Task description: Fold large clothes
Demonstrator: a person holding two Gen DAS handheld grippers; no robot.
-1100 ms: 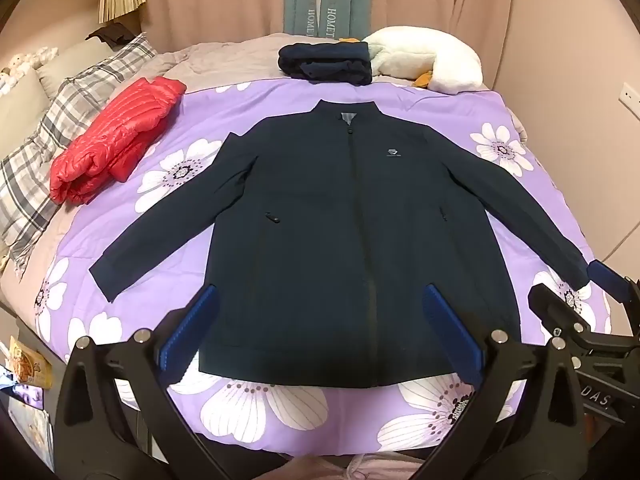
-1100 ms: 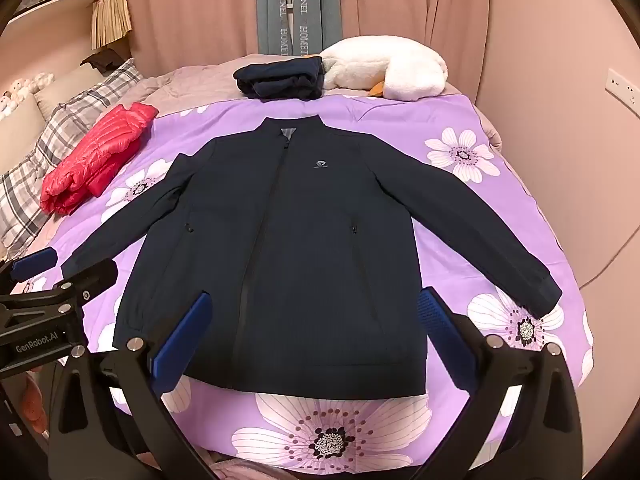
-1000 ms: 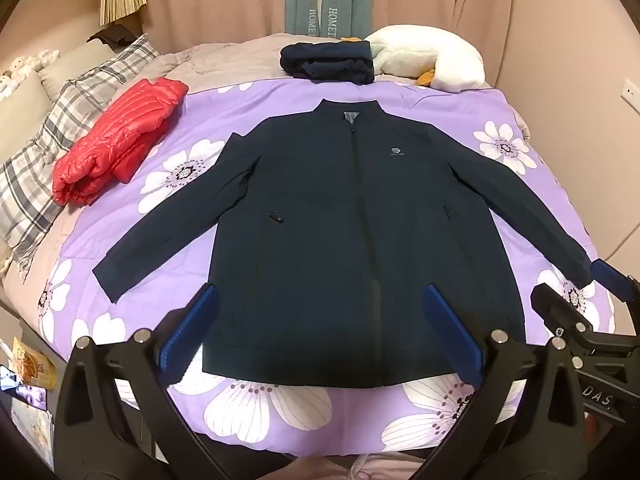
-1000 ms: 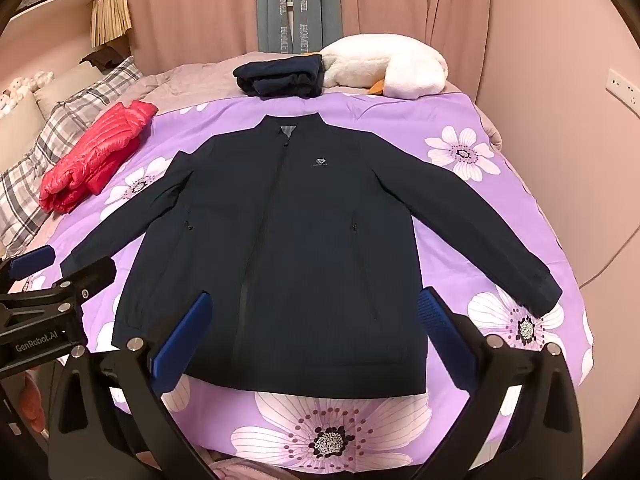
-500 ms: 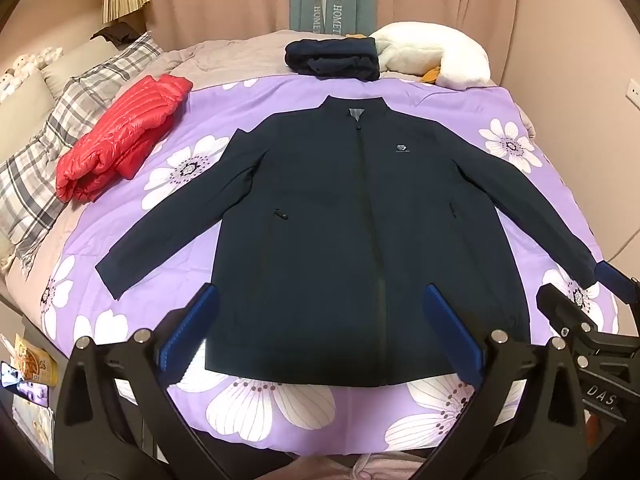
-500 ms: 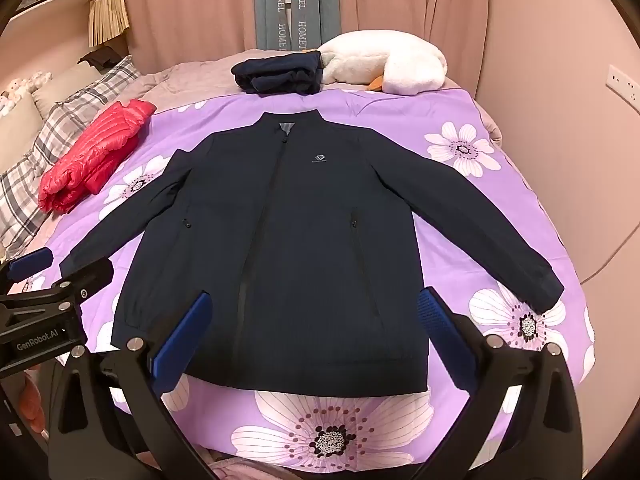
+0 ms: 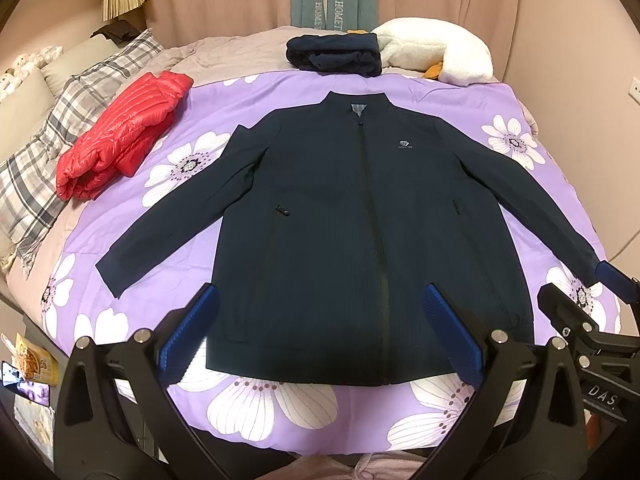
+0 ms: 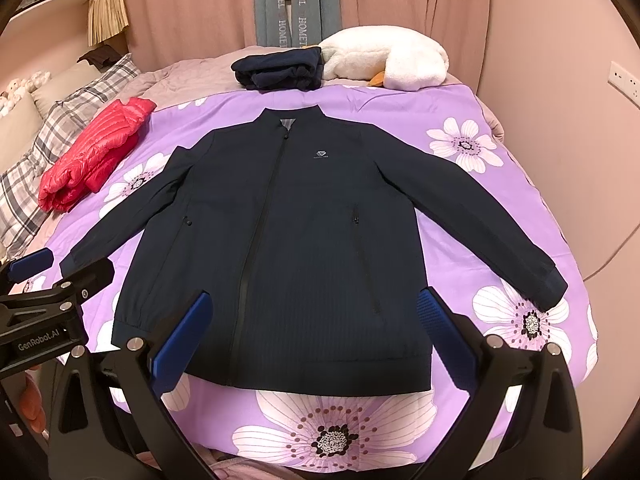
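A dark navy zip jacket point(image 7: 360, 220) point(image 8: 280, 240) lies flat and face up on the purple flowered bedspread point(image 7: 280, 400) point(image 8: 460, 184), both sleeves spread out, collar at the far side. My left gripper point(image 7: 320, 336) hovers open above the jacket's hem, nothing between its blue pads. My right gripper point(image 8: 316, 336) is open too, over the hem's right half, holding nothing. Each gripper shows at the edge of the other's view.
A folded red puffer jacket point(image 7: 120, 136) lies at the left by a plaid pillow point(image 7: 52, 152). A folded navy garment point(image 7: 334, 54) and a white plush toy point(image 7: 436, 54) sit at the far edge. A pink wall point(image 8: 580, 120) runs along the right.
Both views have drifted slightly forward and left over the bed. The jacket has not moved and both grippers stay open.
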